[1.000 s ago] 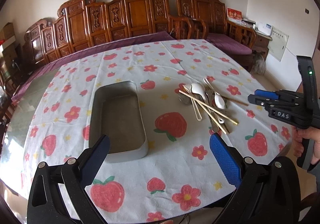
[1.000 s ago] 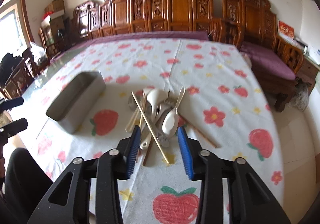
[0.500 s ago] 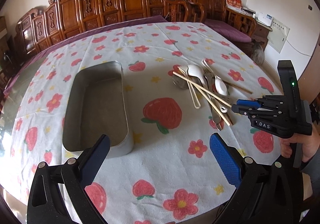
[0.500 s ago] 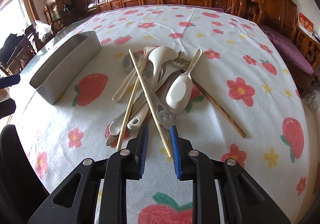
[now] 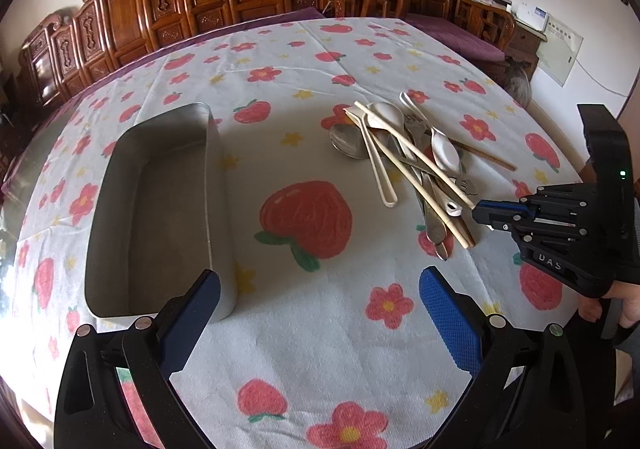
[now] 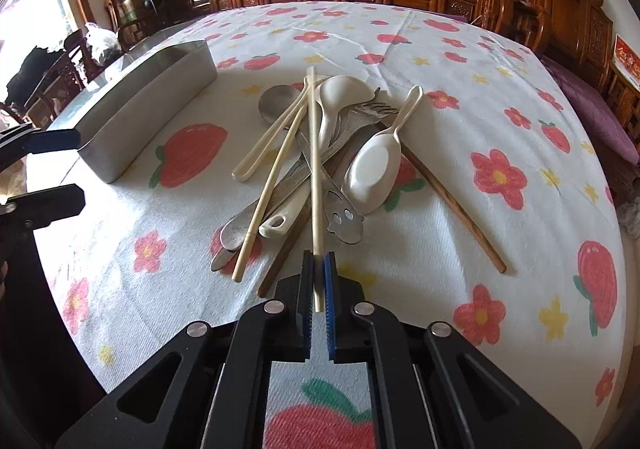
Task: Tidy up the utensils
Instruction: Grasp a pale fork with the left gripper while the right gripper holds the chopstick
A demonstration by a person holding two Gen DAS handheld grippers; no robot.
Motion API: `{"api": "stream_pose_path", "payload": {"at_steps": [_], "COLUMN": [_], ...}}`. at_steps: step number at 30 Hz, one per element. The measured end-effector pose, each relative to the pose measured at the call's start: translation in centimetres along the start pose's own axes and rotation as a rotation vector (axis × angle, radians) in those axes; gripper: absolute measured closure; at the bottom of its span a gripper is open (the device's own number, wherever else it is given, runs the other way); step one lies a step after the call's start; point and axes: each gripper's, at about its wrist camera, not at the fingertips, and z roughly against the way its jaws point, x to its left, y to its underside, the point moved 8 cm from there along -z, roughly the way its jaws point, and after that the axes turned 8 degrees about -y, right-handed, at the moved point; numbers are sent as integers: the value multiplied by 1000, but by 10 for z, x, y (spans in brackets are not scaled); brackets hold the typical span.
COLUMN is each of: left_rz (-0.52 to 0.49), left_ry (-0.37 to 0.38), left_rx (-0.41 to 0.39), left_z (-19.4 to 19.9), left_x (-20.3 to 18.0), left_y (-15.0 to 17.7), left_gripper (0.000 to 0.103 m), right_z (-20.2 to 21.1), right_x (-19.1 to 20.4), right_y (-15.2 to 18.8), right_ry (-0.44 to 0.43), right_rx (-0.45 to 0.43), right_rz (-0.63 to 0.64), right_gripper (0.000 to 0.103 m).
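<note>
The near end of a pale chopstick (image 6: 316,169) is pinched by the right gripper (image 6: 319,285); light, stiff and slick, it is judged best held there. Beyond, the utensil pile (image 6: 320,153) is heaped beside the metal tray (image 5: 160,209), the left gripper (image 5: 316,313) held spread.

You get bright daylight from the window (image 6: 38,15), soft shadows, sharp focus, and fisheye-bent, dark-cornered edges.
</note>
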Motion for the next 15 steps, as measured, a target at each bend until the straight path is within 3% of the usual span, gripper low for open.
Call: {"api": "stream_pose_path", "payload": {"at_steps": [7,13,15], "left_rz": [-16,-11,-14], "left_ry": [-12,-2,8], "left_rx": [4,-5,-8], "left_z": [-13,-30,-38], "left_x": [-8,-16,-21], "left_y": [-10,-32,-40], "left_gripper": [6,7,11], "right_z": [36,48,48], "right_x": [-9,-19,-22], "right_y": [-22,-29,-28], "right_ry": [-23,-3,4], "right_rx": [-109,-143,-141], "right_rz": [-41,-69,-80], "right_gripper": [97,97,97]}}
